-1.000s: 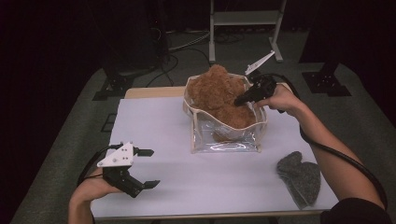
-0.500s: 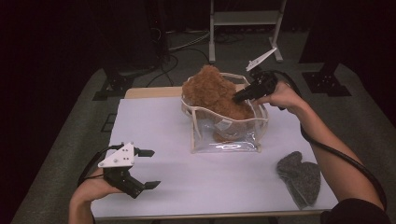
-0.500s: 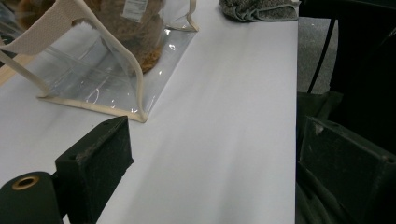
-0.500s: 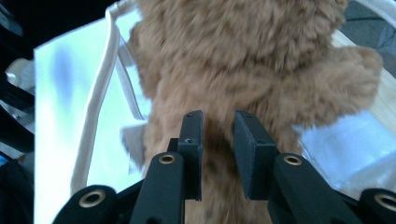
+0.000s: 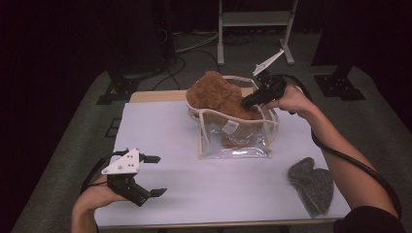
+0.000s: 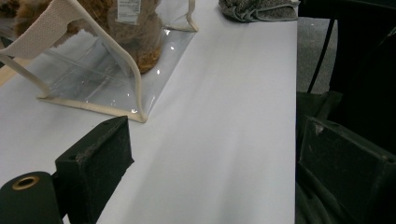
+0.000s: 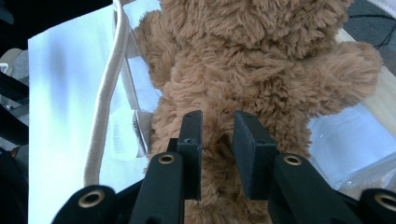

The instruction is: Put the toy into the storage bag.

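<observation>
While my left gripper [image 5: 145, 175] idles near-left on the white table [image 5: 233, 189], jaws spread on nothing, the brown teddy bear [image 5: 218, 94] sits half inside the clear bag [image 5: 238, 138] at far centre. My right gripper [image 5: 248, 101], jaws just eased apart, straddles its fur. A grey cloth [image 5: 312, 184] lies near-right.

**Claw parted over the plush bear's fur**

The right gripper [image 7: 217, 135] has just been opening; its two black jaws stand a narrow gap apart, with the brown fur of the teddy bear [image 7: 252, 70] showing between and right behind them. The pads lie against the pile without clearly pinching it. The bear spreads up and away from the claw, one limb stretching off to the right. Left of the claw runs the cream-trimmed rim of a clear bag [image 7: 109, 79], a white label just beside the left jaw. Beyond it lies the white table [image 7: 60, 84].
</observation>
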Available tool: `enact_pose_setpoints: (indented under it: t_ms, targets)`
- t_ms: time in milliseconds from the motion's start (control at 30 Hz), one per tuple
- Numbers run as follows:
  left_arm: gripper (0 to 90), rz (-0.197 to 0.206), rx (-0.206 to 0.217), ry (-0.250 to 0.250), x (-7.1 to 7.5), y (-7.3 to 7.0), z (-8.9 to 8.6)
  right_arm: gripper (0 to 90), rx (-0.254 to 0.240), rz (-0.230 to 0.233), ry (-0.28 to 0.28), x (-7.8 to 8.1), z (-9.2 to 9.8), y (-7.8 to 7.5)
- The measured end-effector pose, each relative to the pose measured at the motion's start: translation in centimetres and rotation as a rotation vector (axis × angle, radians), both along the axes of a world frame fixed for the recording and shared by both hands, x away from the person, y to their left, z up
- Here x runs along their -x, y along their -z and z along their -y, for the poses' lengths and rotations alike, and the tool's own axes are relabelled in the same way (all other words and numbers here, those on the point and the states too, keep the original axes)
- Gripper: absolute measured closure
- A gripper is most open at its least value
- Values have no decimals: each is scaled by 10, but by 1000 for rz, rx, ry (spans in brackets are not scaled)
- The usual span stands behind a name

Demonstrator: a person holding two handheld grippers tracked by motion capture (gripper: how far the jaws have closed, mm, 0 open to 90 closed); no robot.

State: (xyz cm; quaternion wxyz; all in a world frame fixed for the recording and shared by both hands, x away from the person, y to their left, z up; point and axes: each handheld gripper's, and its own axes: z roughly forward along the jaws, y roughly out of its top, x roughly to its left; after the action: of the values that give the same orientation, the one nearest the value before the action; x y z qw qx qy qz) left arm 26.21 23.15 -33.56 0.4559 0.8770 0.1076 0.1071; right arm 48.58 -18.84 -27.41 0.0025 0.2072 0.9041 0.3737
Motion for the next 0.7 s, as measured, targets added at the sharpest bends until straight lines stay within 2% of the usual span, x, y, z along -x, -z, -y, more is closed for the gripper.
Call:
enact_pose_setpoints:
  t_ms: [167,333,367,433,533,633,700]
  targets:
    - [78,-1,0,3,0,0,1,696,-4,19,-27,3,-7,-5]
    - [78,-1,0,3,0,0,1,684,-3,34,-26,0,-16,-10]
    - [79,0,0,6,0,0,1,683,5,34,-23,-1,-18,-9]
    - [79,2,3,5,0,0,0,690,55,35,-27,-1,-21,-4]
    - [78,1,2,2,0,0,0,783,109,27,-28,1,-22,6]
    - [79,1,5,2,0,0,0,866,113,8,-15,1,-19,12]
    - [79,2,8,1,1,-1,0,885,114,8,-22,2,-18,16]
